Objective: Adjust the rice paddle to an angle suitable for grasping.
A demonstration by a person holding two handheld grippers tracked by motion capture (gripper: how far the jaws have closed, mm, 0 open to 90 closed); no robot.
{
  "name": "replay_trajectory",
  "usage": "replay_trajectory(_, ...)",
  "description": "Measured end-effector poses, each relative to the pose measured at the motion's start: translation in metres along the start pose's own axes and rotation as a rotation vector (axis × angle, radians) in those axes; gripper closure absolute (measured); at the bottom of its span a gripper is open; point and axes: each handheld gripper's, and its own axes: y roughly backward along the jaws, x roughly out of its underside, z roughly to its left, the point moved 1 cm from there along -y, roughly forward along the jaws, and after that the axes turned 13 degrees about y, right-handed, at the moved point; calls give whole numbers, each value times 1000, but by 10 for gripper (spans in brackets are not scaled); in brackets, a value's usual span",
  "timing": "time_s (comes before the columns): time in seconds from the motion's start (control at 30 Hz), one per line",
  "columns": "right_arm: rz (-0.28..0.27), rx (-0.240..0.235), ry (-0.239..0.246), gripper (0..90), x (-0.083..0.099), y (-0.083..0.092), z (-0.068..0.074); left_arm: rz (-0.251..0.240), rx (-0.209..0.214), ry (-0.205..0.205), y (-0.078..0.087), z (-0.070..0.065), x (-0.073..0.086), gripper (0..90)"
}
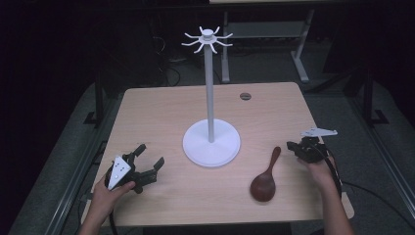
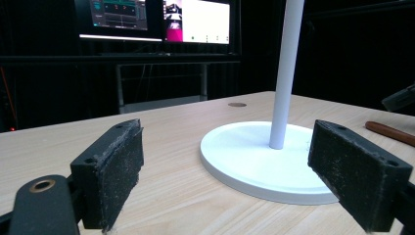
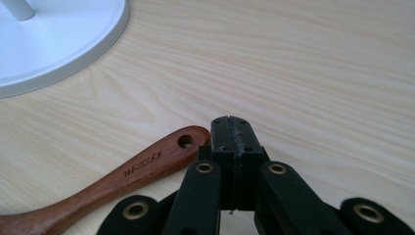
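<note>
The dark brown wooden spoon (image 1: 265, 179) lies near the bench's (image 1: 161, 105) front right corner, beside the white hook stand (image 1: 211, 142). The right gripper (image 3: 231, 128), jaws closed on nothing, sits beside its handle end; reopen and straddle the handle squarely. The left gripper (image 1: 148, 163) waits with jaws wide.

Spoon (image 3: 122, 178) bowl: cut off at bottom-left edge in right gripper view; only handle w/ hole shows.
Spoon in left gripper view: just a bit of handle at right edge, rest out of frame.
Stand (image 2: 266, 161) top: pole runs off upper edge, left gripper view.
Stand in right gripper view: base cut by top-left corner.
Right tongs (image 1: 299, 148): small & dark in high view, jaw gap unreadable there.
Monitors (image 2: 156, 19): screen text too small to read.
</note>
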Motion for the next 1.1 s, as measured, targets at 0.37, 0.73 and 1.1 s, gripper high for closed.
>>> replay_trajectory(0.37, 60, -69, 34, 895, 3, -14, 4, 0, 3, 0, 0, 0, 0, 127)
replay_trajectory(0.73, 93, -108, 50, 896, 2, -20, 15, 2, 3, -1, 0, 0, 0, 127)
replay_trajectory(1.1, 93, -140, 64, 896, -2, -23, 23, 3, 2, -2, 0, 0, 0, 127)
